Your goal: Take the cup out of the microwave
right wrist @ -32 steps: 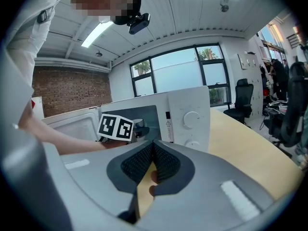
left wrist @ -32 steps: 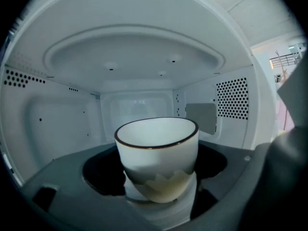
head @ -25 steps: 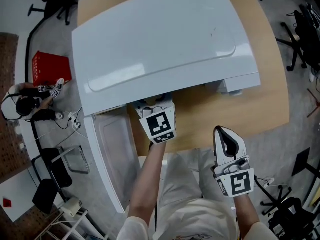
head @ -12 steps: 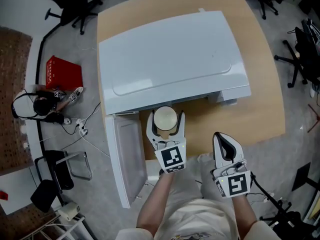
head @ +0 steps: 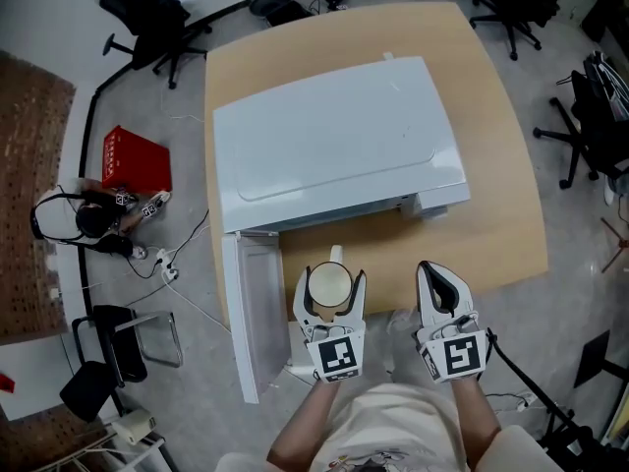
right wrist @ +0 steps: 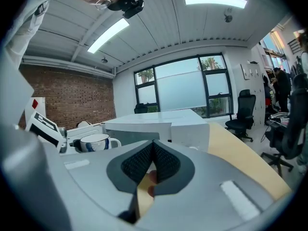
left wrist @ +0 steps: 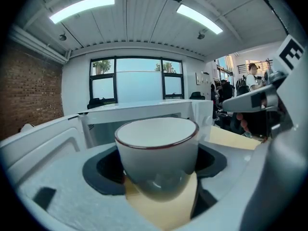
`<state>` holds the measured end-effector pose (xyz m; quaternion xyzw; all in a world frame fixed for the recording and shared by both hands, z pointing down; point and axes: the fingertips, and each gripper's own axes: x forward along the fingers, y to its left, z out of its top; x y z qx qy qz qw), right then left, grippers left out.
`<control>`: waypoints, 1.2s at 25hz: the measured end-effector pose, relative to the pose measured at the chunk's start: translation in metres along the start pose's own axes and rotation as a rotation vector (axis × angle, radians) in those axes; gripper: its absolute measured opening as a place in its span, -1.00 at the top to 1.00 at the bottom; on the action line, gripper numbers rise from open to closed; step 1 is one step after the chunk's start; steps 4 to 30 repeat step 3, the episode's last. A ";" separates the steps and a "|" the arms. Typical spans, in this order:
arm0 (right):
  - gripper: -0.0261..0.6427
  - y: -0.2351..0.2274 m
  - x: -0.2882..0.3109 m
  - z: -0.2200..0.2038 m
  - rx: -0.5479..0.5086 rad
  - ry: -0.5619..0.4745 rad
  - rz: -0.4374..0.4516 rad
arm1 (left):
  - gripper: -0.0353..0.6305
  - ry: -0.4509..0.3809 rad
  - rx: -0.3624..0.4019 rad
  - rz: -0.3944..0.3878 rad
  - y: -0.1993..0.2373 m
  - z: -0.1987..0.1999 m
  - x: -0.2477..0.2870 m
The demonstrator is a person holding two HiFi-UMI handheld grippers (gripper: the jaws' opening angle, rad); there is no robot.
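**Cup clear of microwave, held in left gripper**

Change over the last second: the left gripper (head: 329, 281) was up at the mouth of the microwave (head: 339, 141), its tips under the front edge. Half a second ago the cup (head: 328, 285) showed just outside the front. Now the cup is well apart from the microwave front, over the near edge of the table (head: 491, 214), just right of the open door (head: 254, 313). The door hangs swung out to the left, as before.

Grip: in the left gripper view the jaws stand wide, with the pads pressing the cup's lower body on both sides. The cup sits upright, its dark-red rim level, the handle pointing away from the person. It is carried in the air and touches neither table nor door.

Right gripper (head: 439, 278): jaws closed together on nothing, beside the left gripper and apart from the cup. It has kept that place throughout.

Reading: the removal itself looks done. What remains, by my judgement, is to set the cup down on bare table and perhaps shut the door.

Containers:
- Cup: from above the inside is an even pale cream. It is probably empty, but a still liquid of that colour would look the same from this height.
- Microwave: the head view shows only its roof, so the cavity is out of sight there.
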<state>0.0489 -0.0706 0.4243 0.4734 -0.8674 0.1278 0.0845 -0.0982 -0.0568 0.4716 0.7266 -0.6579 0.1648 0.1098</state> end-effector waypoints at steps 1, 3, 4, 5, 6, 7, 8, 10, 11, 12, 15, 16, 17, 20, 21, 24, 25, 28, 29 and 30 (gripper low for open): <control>0.90 -0.001 -0.002 0.002 0.004 -0.001 -0.003 | -0.30 0.002 0.002 -0.007 -0.003 0.002 -0.008; 0.90 -0.001 -0.007 0.005 0.012 -0.003 -0.008 | -0.30 0.006 0.010 -0.024 -0.008 0.005 -0.024; 0.90 -0.001 -0.007 0.005 0.012 -0.003 -0.008 | -0.30 0.006 0.010 -0.024 -0.008 0.005 -0.024; 0.90 -0.001 -0.007 0.005 0.012 -0.003 -0.008 | -0.30 0.006 0.010 -0.024 -0.008 0.005 -0.024; 0.90 -0.001 -0.007 0.005 0.012 -0.003 -0.008 | -0.30 0.006 0.010 -0.024 -0.008 0.005 -0.024; 0.90 -0.001 -0.007 0.005 0.012 -0.003 -0.008 | -0.30 0.006 0.010 -0.024 -0.008 0.005 -0.024; 0.90 -0.001 -0.007 0.005 0.012 -0.003 -0.008 | -0.30 0.006 0.010 -0.024 -0.008 0.005 -0.024; 0.90 -0.001 -0.007 0.005 0.012 -0.003 -0.008 | -0.30 0.006 0.010 -0.024 -0.008 0.005 -0.024; 0.90 -0.001 -0.007 0.005 0.012 -0.003 -0.008 | -0.30 0.006 0.010 -0.024 -0.008 0.005 -0.024; 0.90 -0.001 -0.007 0.005 0.012 -0.003 -0.008 | -0.30 0.006 0.010 -0.024 -0.008 0.005 -0.024; 0.90 -0.001 -0.007 0.005 0.012 -0.003 -0.008 | -0.30 0.006 0.010 -0.024 -0.008 0.005 -0.024; 0.90 -0.001 -0.007 0.005 0.012 -0.003 -0.008 | -0.30 0.006 0.010 -0.024 -0.008 0.005 -0.024; 0.90 -0.001 -0.007 0.005 0.012 -0.003 -0.008 | -0.30 0.006 0.010 -0.024 -0.008 0.005 -0.024; 0.90 -0.001 -0.007 0.005 0.012 -0.003 -0.008 | -0.30 0.006 0.010 -0.024 -0.008 0.005 -0.024; 0.90 -0.001 -0.007 0.005 0.012 -0.003 -0.008 | -0.30 0.006 0.010 -0.024 -0.008 0.005 -0.024; 0.90 -0.001 -0.007 0.005 0.012 -0.003 -0.008 | -0.30 0.006 0.010 -0.024 -0.008 0.005 -0.024; 0.90 -0.001 -0.007 0.005 0.012 -0.003 -0.008 | -0.30 0.006 0.010 -0.024 -0.008 0.005 -0.024; 0.90 -0.001 -0.007 0.005 0.012 -0.003 -0.008 | -0.30 0.006 0.010 -0.024 -0.008 0.005 -0.024; 0.90 -0.001 -0.007 0.005 0.012 -0.003 -0.008 | -0.30 0.006 0.010 -0.024 -0.008 0.005 -0.024; 0.90 -0.001 -0.007 0.005 0.012 -0.003 -0.008 | -0.30 0.006 0.010 -0.024 -0.008 0.005 -0.024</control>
